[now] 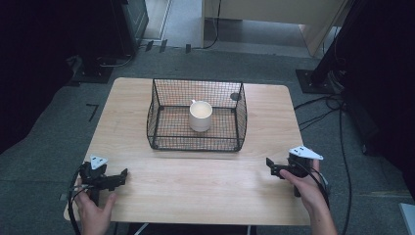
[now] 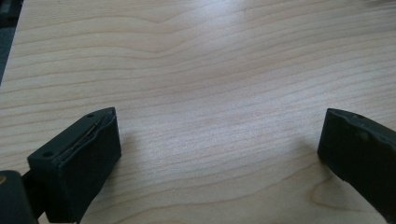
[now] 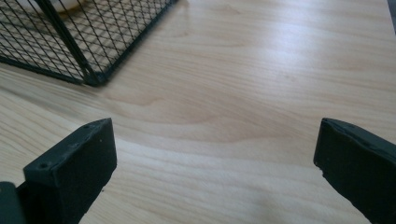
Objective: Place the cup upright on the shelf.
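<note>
Start pose judged — left gripper [image 1: 117,177] and right gripper [image 1: 272,168] held spread, empty, near the tabletop's [image 1: 205,186] front corners — a reach toward the mug [image 1: 200,115] in the wire basket [image 1: 161,131] is likely called for next.

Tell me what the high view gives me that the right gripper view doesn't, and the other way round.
High view alone: the white cup standing upright inside the wire basket, the left gripper near the table's front left edge, the right gripper from outside, and both hands. Right gripper view alone: a close look between its own two black jaws, spread wide with bare wood between them. Shared: the basket, seen there as one near corner, and the wooden table.
</note>
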A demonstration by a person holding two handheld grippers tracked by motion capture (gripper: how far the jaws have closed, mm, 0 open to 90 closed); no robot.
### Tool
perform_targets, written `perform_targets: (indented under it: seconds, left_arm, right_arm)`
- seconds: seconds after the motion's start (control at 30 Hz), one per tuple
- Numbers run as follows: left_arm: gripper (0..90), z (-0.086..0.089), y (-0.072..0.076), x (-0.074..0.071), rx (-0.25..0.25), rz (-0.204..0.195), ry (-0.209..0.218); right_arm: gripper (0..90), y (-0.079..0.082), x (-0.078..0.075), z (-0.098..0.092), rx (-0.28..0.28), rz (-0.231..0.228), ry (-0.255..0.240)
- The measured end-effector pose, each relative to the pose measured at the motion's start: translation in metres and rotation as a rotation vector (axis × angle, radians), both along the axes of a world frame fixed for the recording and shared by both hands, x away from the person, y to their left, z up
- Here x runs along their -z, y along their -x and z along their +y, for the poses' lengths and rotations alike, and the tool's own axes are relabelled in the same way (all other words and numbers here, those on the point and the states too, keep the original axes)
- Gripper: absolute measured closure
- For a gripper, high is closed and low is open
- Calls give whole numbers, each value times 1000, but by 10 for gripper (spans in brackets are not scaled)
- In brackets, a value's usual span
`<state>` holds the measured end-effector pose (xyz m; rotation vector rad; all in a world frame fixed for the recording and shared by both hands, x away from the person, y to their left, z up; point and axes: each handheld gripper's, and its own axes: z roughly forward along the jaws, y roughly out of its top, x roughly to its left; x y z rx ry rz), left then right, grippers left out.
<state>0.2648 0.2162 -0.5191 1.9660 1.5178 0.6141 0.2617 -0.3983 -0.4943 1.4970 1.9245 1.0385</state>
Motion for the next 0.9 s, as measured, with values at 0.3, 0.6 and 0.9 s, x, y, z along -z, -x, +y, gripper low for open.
perform_targets:
  seconds: [0.3,0.6,0.9]
  left_arm:
    - [0,0,0,0,0,0,0]
    - [0,0,0,0,-1,-1,1]
    - [0,0,0,0,0,0,0]
  right_arm:
    - [0,9,12,-14,43,22,0]
    - [0,17,23,-22,75,44,33]
    - [0,26,31,-23,95,81,103]
